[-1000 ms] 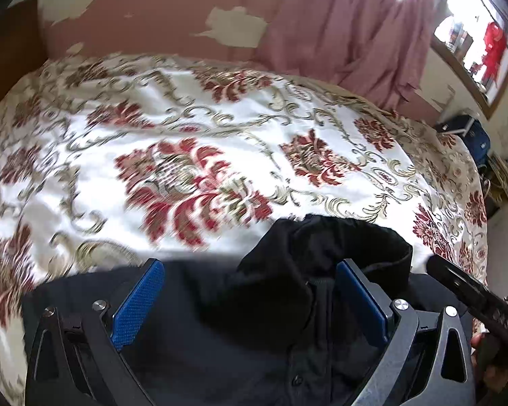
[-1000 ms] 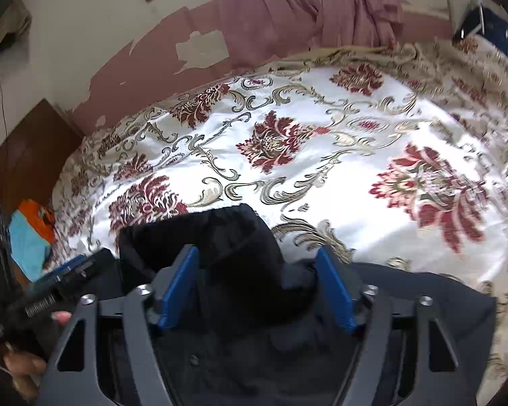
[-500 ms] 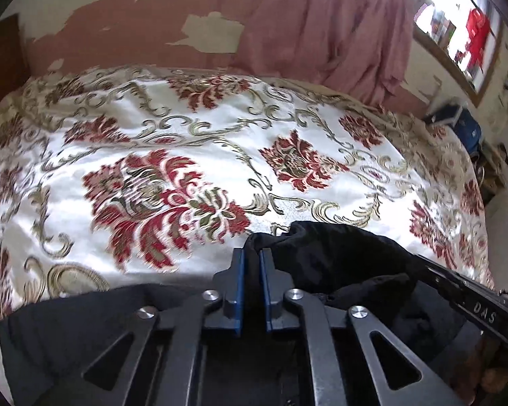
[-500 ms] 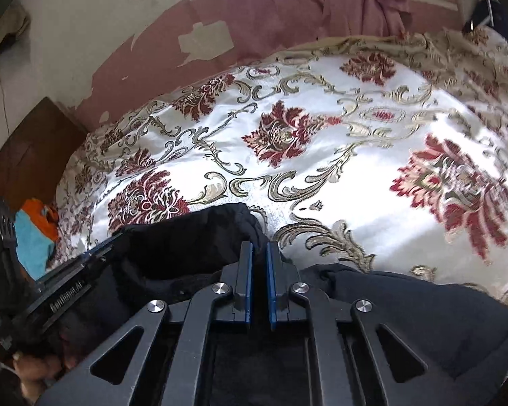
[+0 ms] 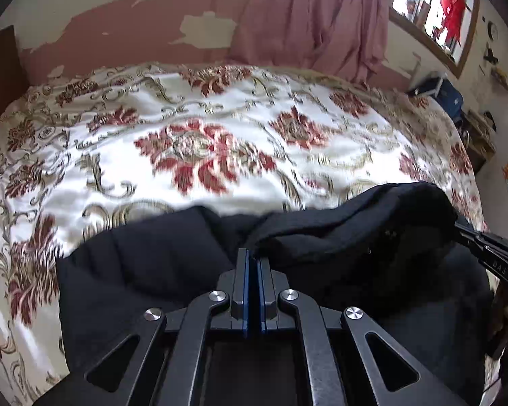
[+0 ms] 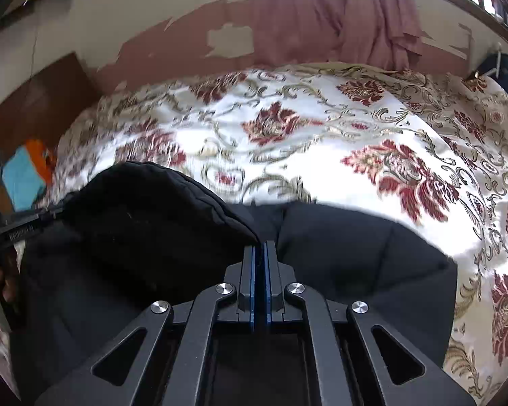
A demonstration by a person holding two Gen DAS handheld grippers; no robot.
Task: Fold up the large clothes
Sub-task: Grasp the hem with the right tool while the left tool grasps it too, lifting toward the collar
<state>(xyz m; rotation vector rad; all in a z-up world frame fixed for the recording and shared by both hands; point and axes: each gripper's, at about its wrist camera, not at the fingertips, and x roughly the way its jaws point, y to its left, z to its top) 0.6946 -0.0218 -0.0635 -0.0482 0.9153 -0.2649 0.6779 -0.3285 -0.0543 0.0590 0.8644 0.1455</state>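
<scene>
A black garment with a hood (image 5: 355, 233) lies at the near edge of a bed. My left gripper (image 5: 253, 253) is shut on the black garment near the hood's left end. My right gripper (image 6: 260, 245) is shut on the same garment (image 6: 355, 257) at the hood's (image 6: 152, 209) right end. The hood is stretched between the two grippers and lifted off the cloth below. The right gripper also shows at the right edge of the left wrist view (image 5: 491, 257), and the left gripper shows at the left edge of the right wrist view (image 6: 20, 226).
The bed is covered by a white spread with red and gold flowers (image 5: 199, 155). A pink curtain (image 5: 308, 23) hangs behind it on a peeling wall. A blue bag (image 5: 450, 98) sits past the bed's far right corner. Orange and blue cloth (image 6: 27, 172) lies left of the bed.
Both grippers went from open around the hood to shut on it. They then moved apart and lifted, stretching the hood between them.
</scene>
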